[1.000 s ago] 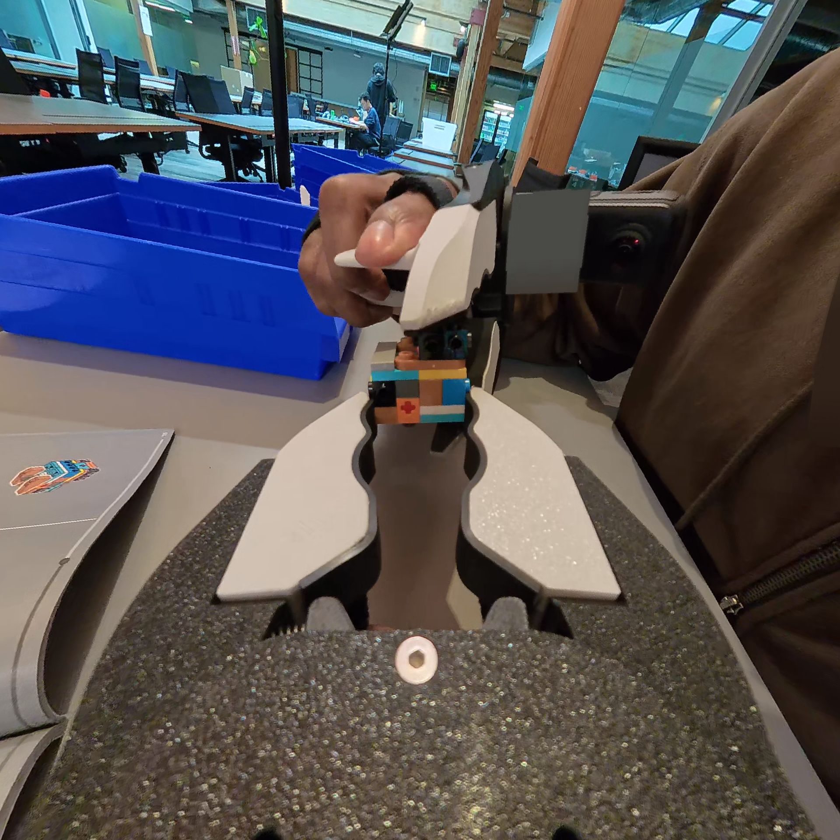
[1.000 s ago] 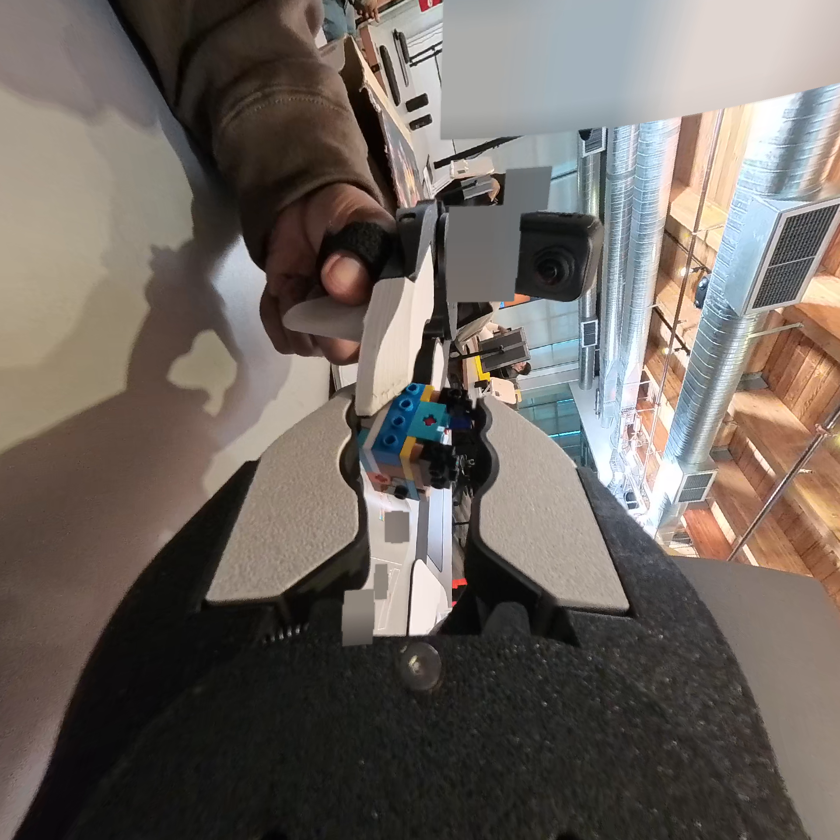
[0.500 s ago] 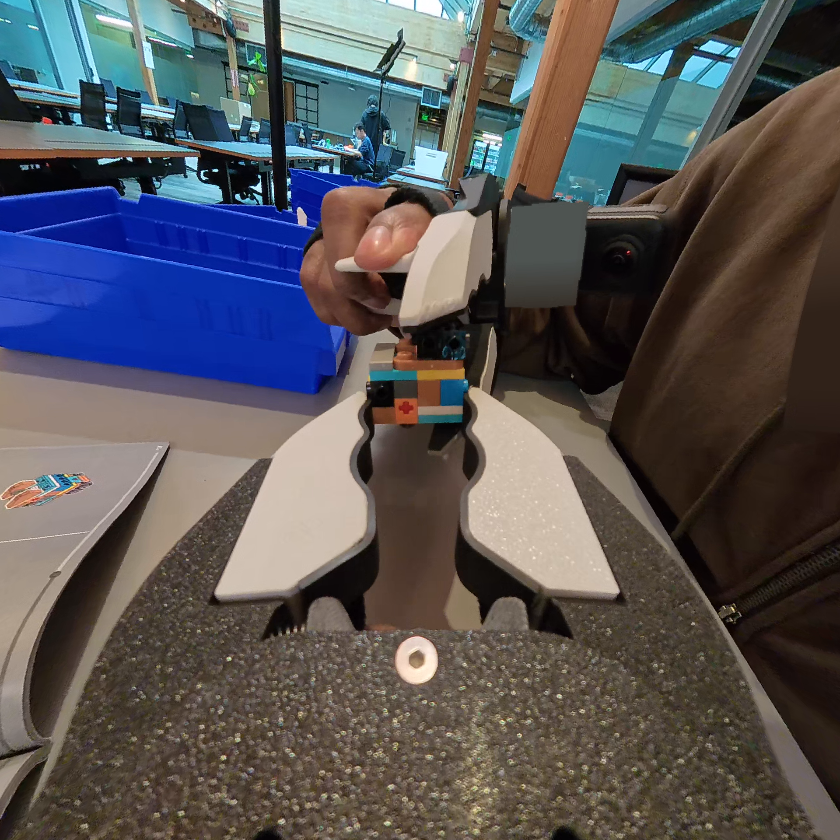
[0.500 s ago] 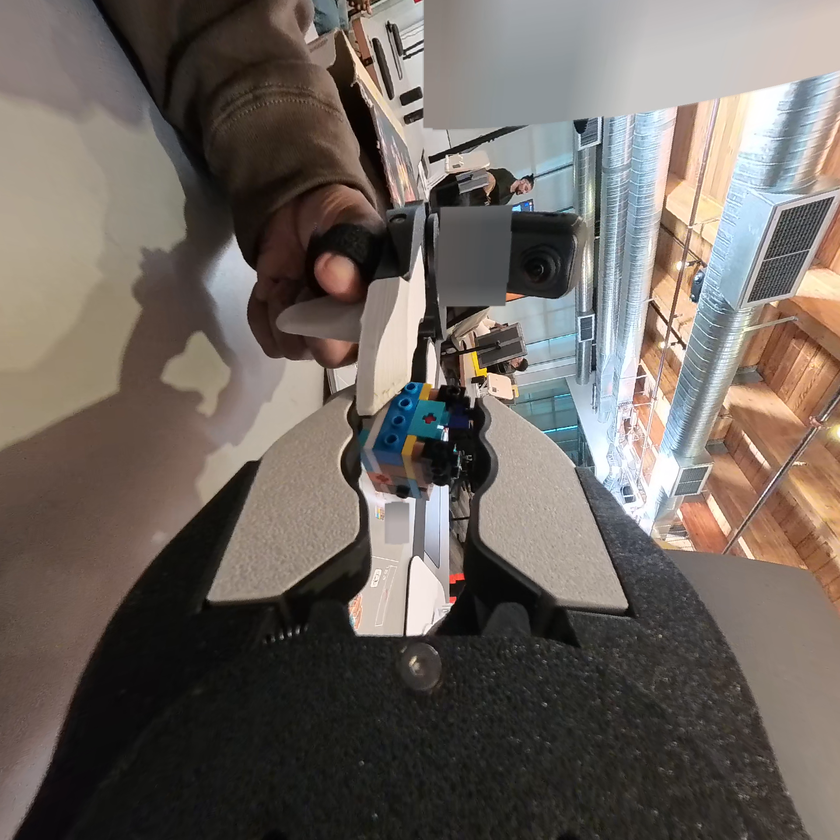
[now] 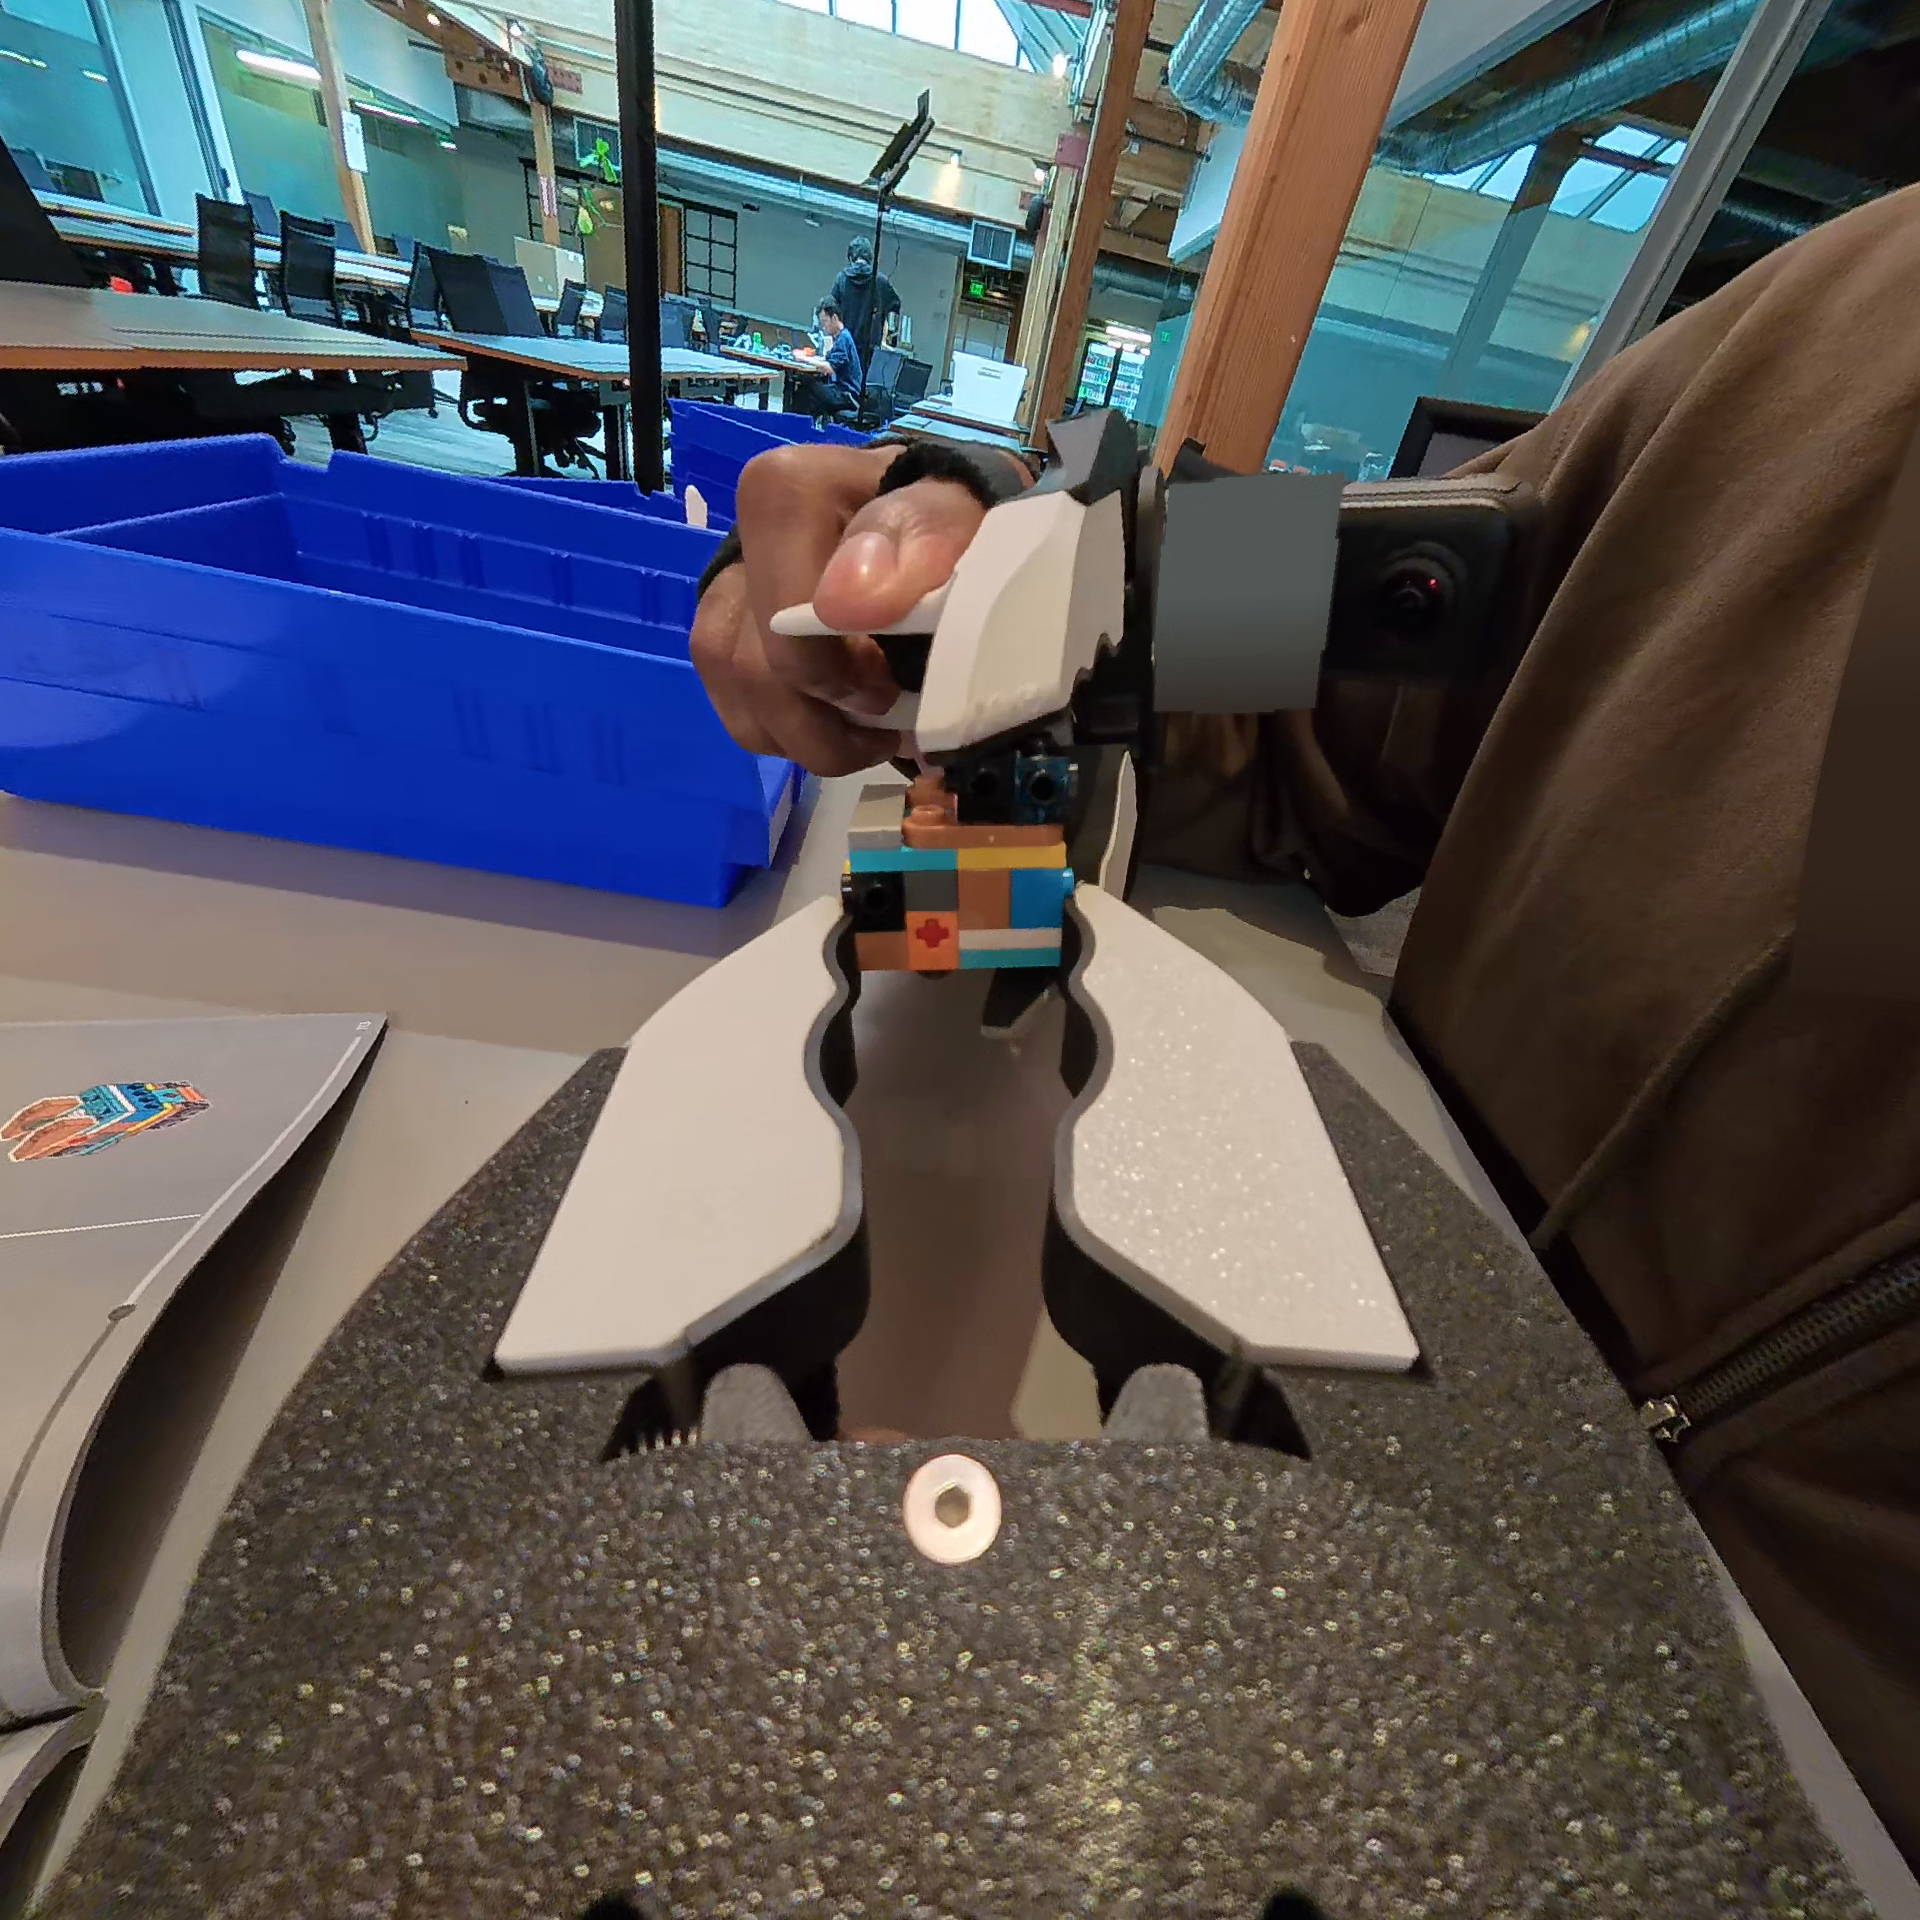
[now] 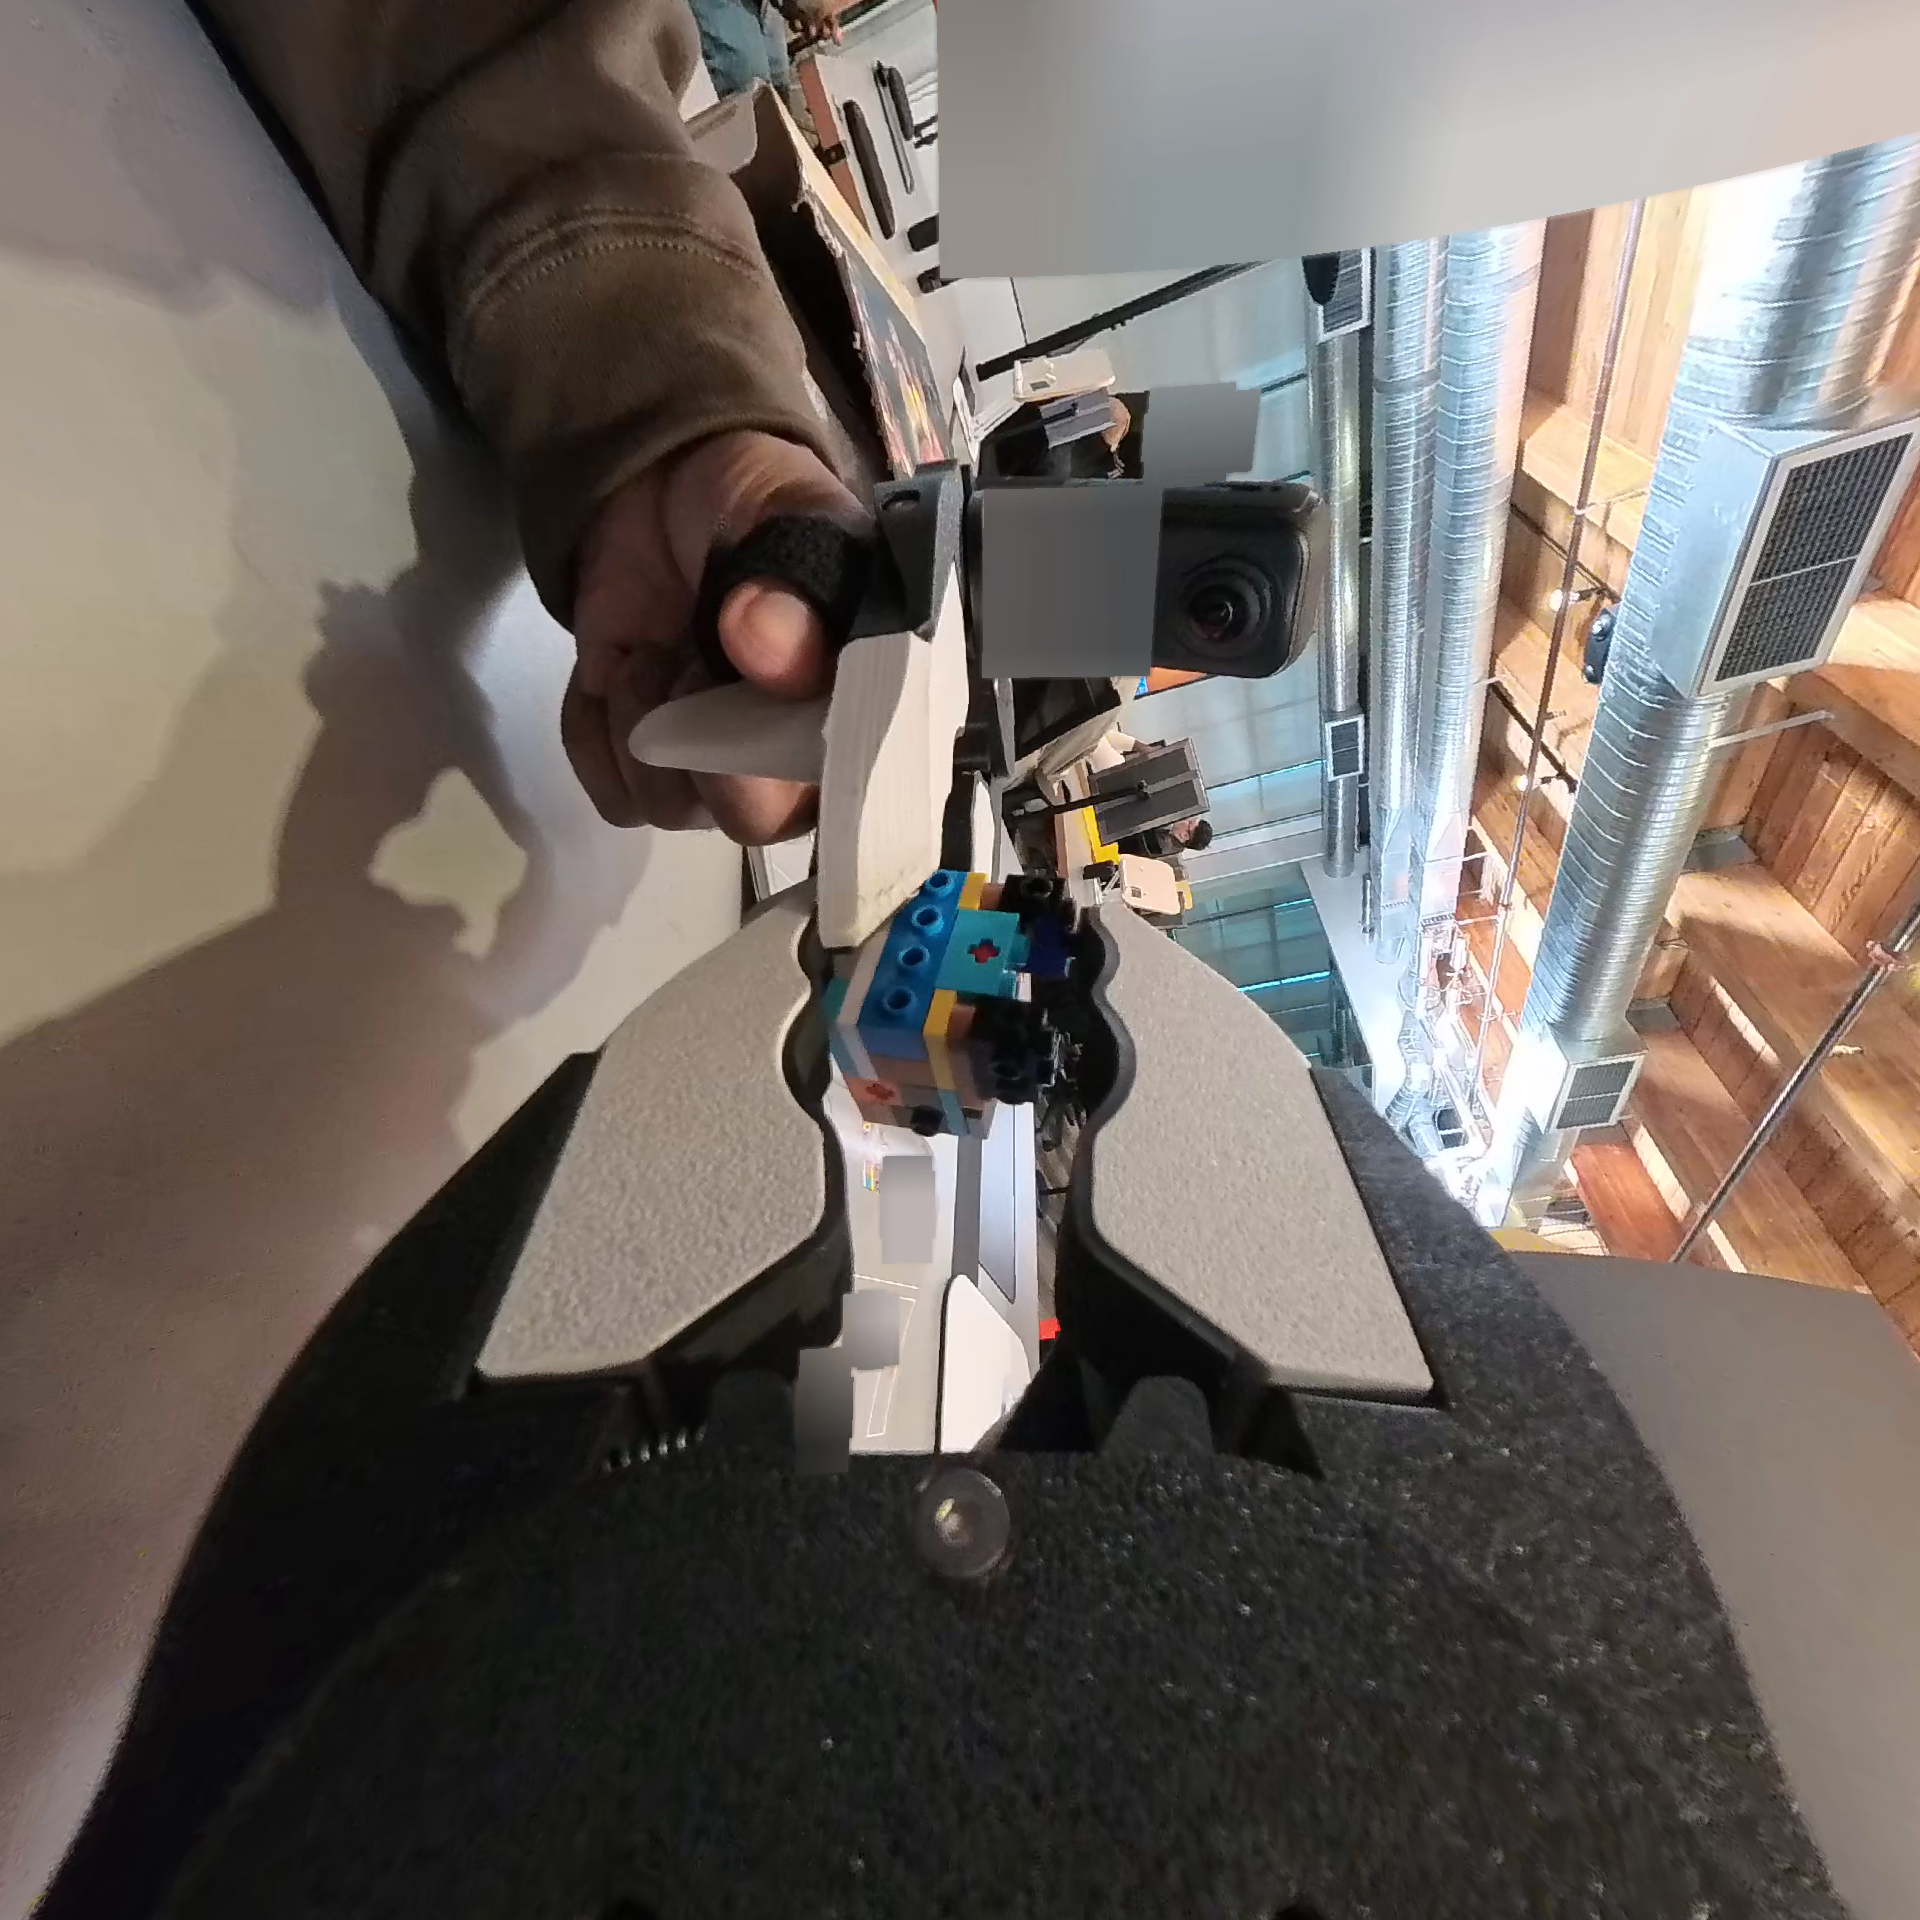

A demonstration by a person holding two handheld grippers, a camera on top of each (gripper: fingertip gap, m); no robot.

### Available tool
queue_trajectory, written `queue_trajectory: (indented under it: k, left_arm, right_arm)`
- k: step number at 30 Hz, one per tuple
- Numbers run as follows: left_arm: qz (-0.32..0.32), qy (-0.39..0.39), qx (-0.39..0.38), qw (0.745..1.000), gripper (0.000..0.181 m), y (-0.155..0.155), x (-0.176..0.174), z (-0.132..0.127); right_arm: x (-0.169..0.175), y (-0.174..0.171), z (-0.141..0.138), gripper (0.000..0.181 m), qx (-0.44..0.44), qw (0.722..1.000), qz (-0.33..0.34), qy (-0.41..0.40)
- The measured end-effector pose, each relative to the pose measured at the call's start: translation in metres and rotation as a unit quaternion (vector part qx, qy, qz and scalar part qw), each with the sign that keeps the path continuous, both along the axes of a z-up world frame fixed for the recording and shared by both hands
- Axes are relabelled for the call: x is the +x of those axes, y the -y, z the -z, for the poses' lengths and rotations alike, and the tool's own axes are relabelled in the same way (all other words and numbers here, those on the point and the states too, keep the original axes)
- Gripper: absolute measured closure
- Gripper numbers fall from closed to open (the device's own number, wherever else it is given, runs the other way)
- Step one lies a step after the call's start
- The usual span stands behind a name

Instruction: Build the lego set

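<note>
The lego model (image 5: 956, 904) is clenched between the left claw (image 5: 958, 940) tips, held above the surface (image 5: 436, 966). From above, its black top bricks are gripped by the right claw (image 5: 1023, 821) — blue bins (image 5: 364, 665) lie at the far edge.

The left tool (image 5: 958, 925) has two pale grey fingers (image 5: 717, 1164) with wavy inner edges and a faintly sparkling, grainy face, set in black frames. Behind the fingers spreads a wide body of coarse dark grey foam, with one white hex screw (image 5: 952, 1507) at its middle. The right tool (image 6: 961, 971) is built the same: grey fingers (image 6: 686, 1164), black foam body, a clear screw (image 6: 966, 1525) behind the fingers. Each carries a small black camera (image 6: 1231, 592) above its fingers and a black strap round the thumb (image 6: 784, 566). The person wears a brown zipped jacket (image 5: 1714, 935) with ribbed cuffs (image 6: 582, 343).
</note>
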State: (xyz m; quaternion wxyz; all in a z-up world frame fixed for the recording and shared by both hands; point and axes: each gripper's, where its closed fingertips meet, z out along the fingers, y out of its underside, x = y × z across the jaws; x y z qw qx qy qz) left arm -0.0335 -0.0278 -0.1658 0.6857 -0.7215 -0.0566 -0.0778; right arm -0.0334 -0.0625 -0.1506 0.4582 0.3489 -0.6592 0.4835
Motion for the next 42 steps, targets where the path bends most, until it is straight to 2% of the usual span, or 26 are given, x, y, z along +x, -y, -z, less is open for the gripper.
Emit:
queue_trajectory:
  k: [33,42]
  left_arm:
    - [-0.006,0.026,0.013,1.0,0.145,0.0,-0.005,0.001]
    - [-0.028,-0.001,0.044,0.999,0.145,0.005,-0.011,-0.007]
  right_arm:
    - [-0.006,-0.001,0.001,0.137,-0.026,0.999,0.008,0.039]
    - [-0.012,-0.005,-0.004,0.122,-0.06,0.995,0.012,0.079]
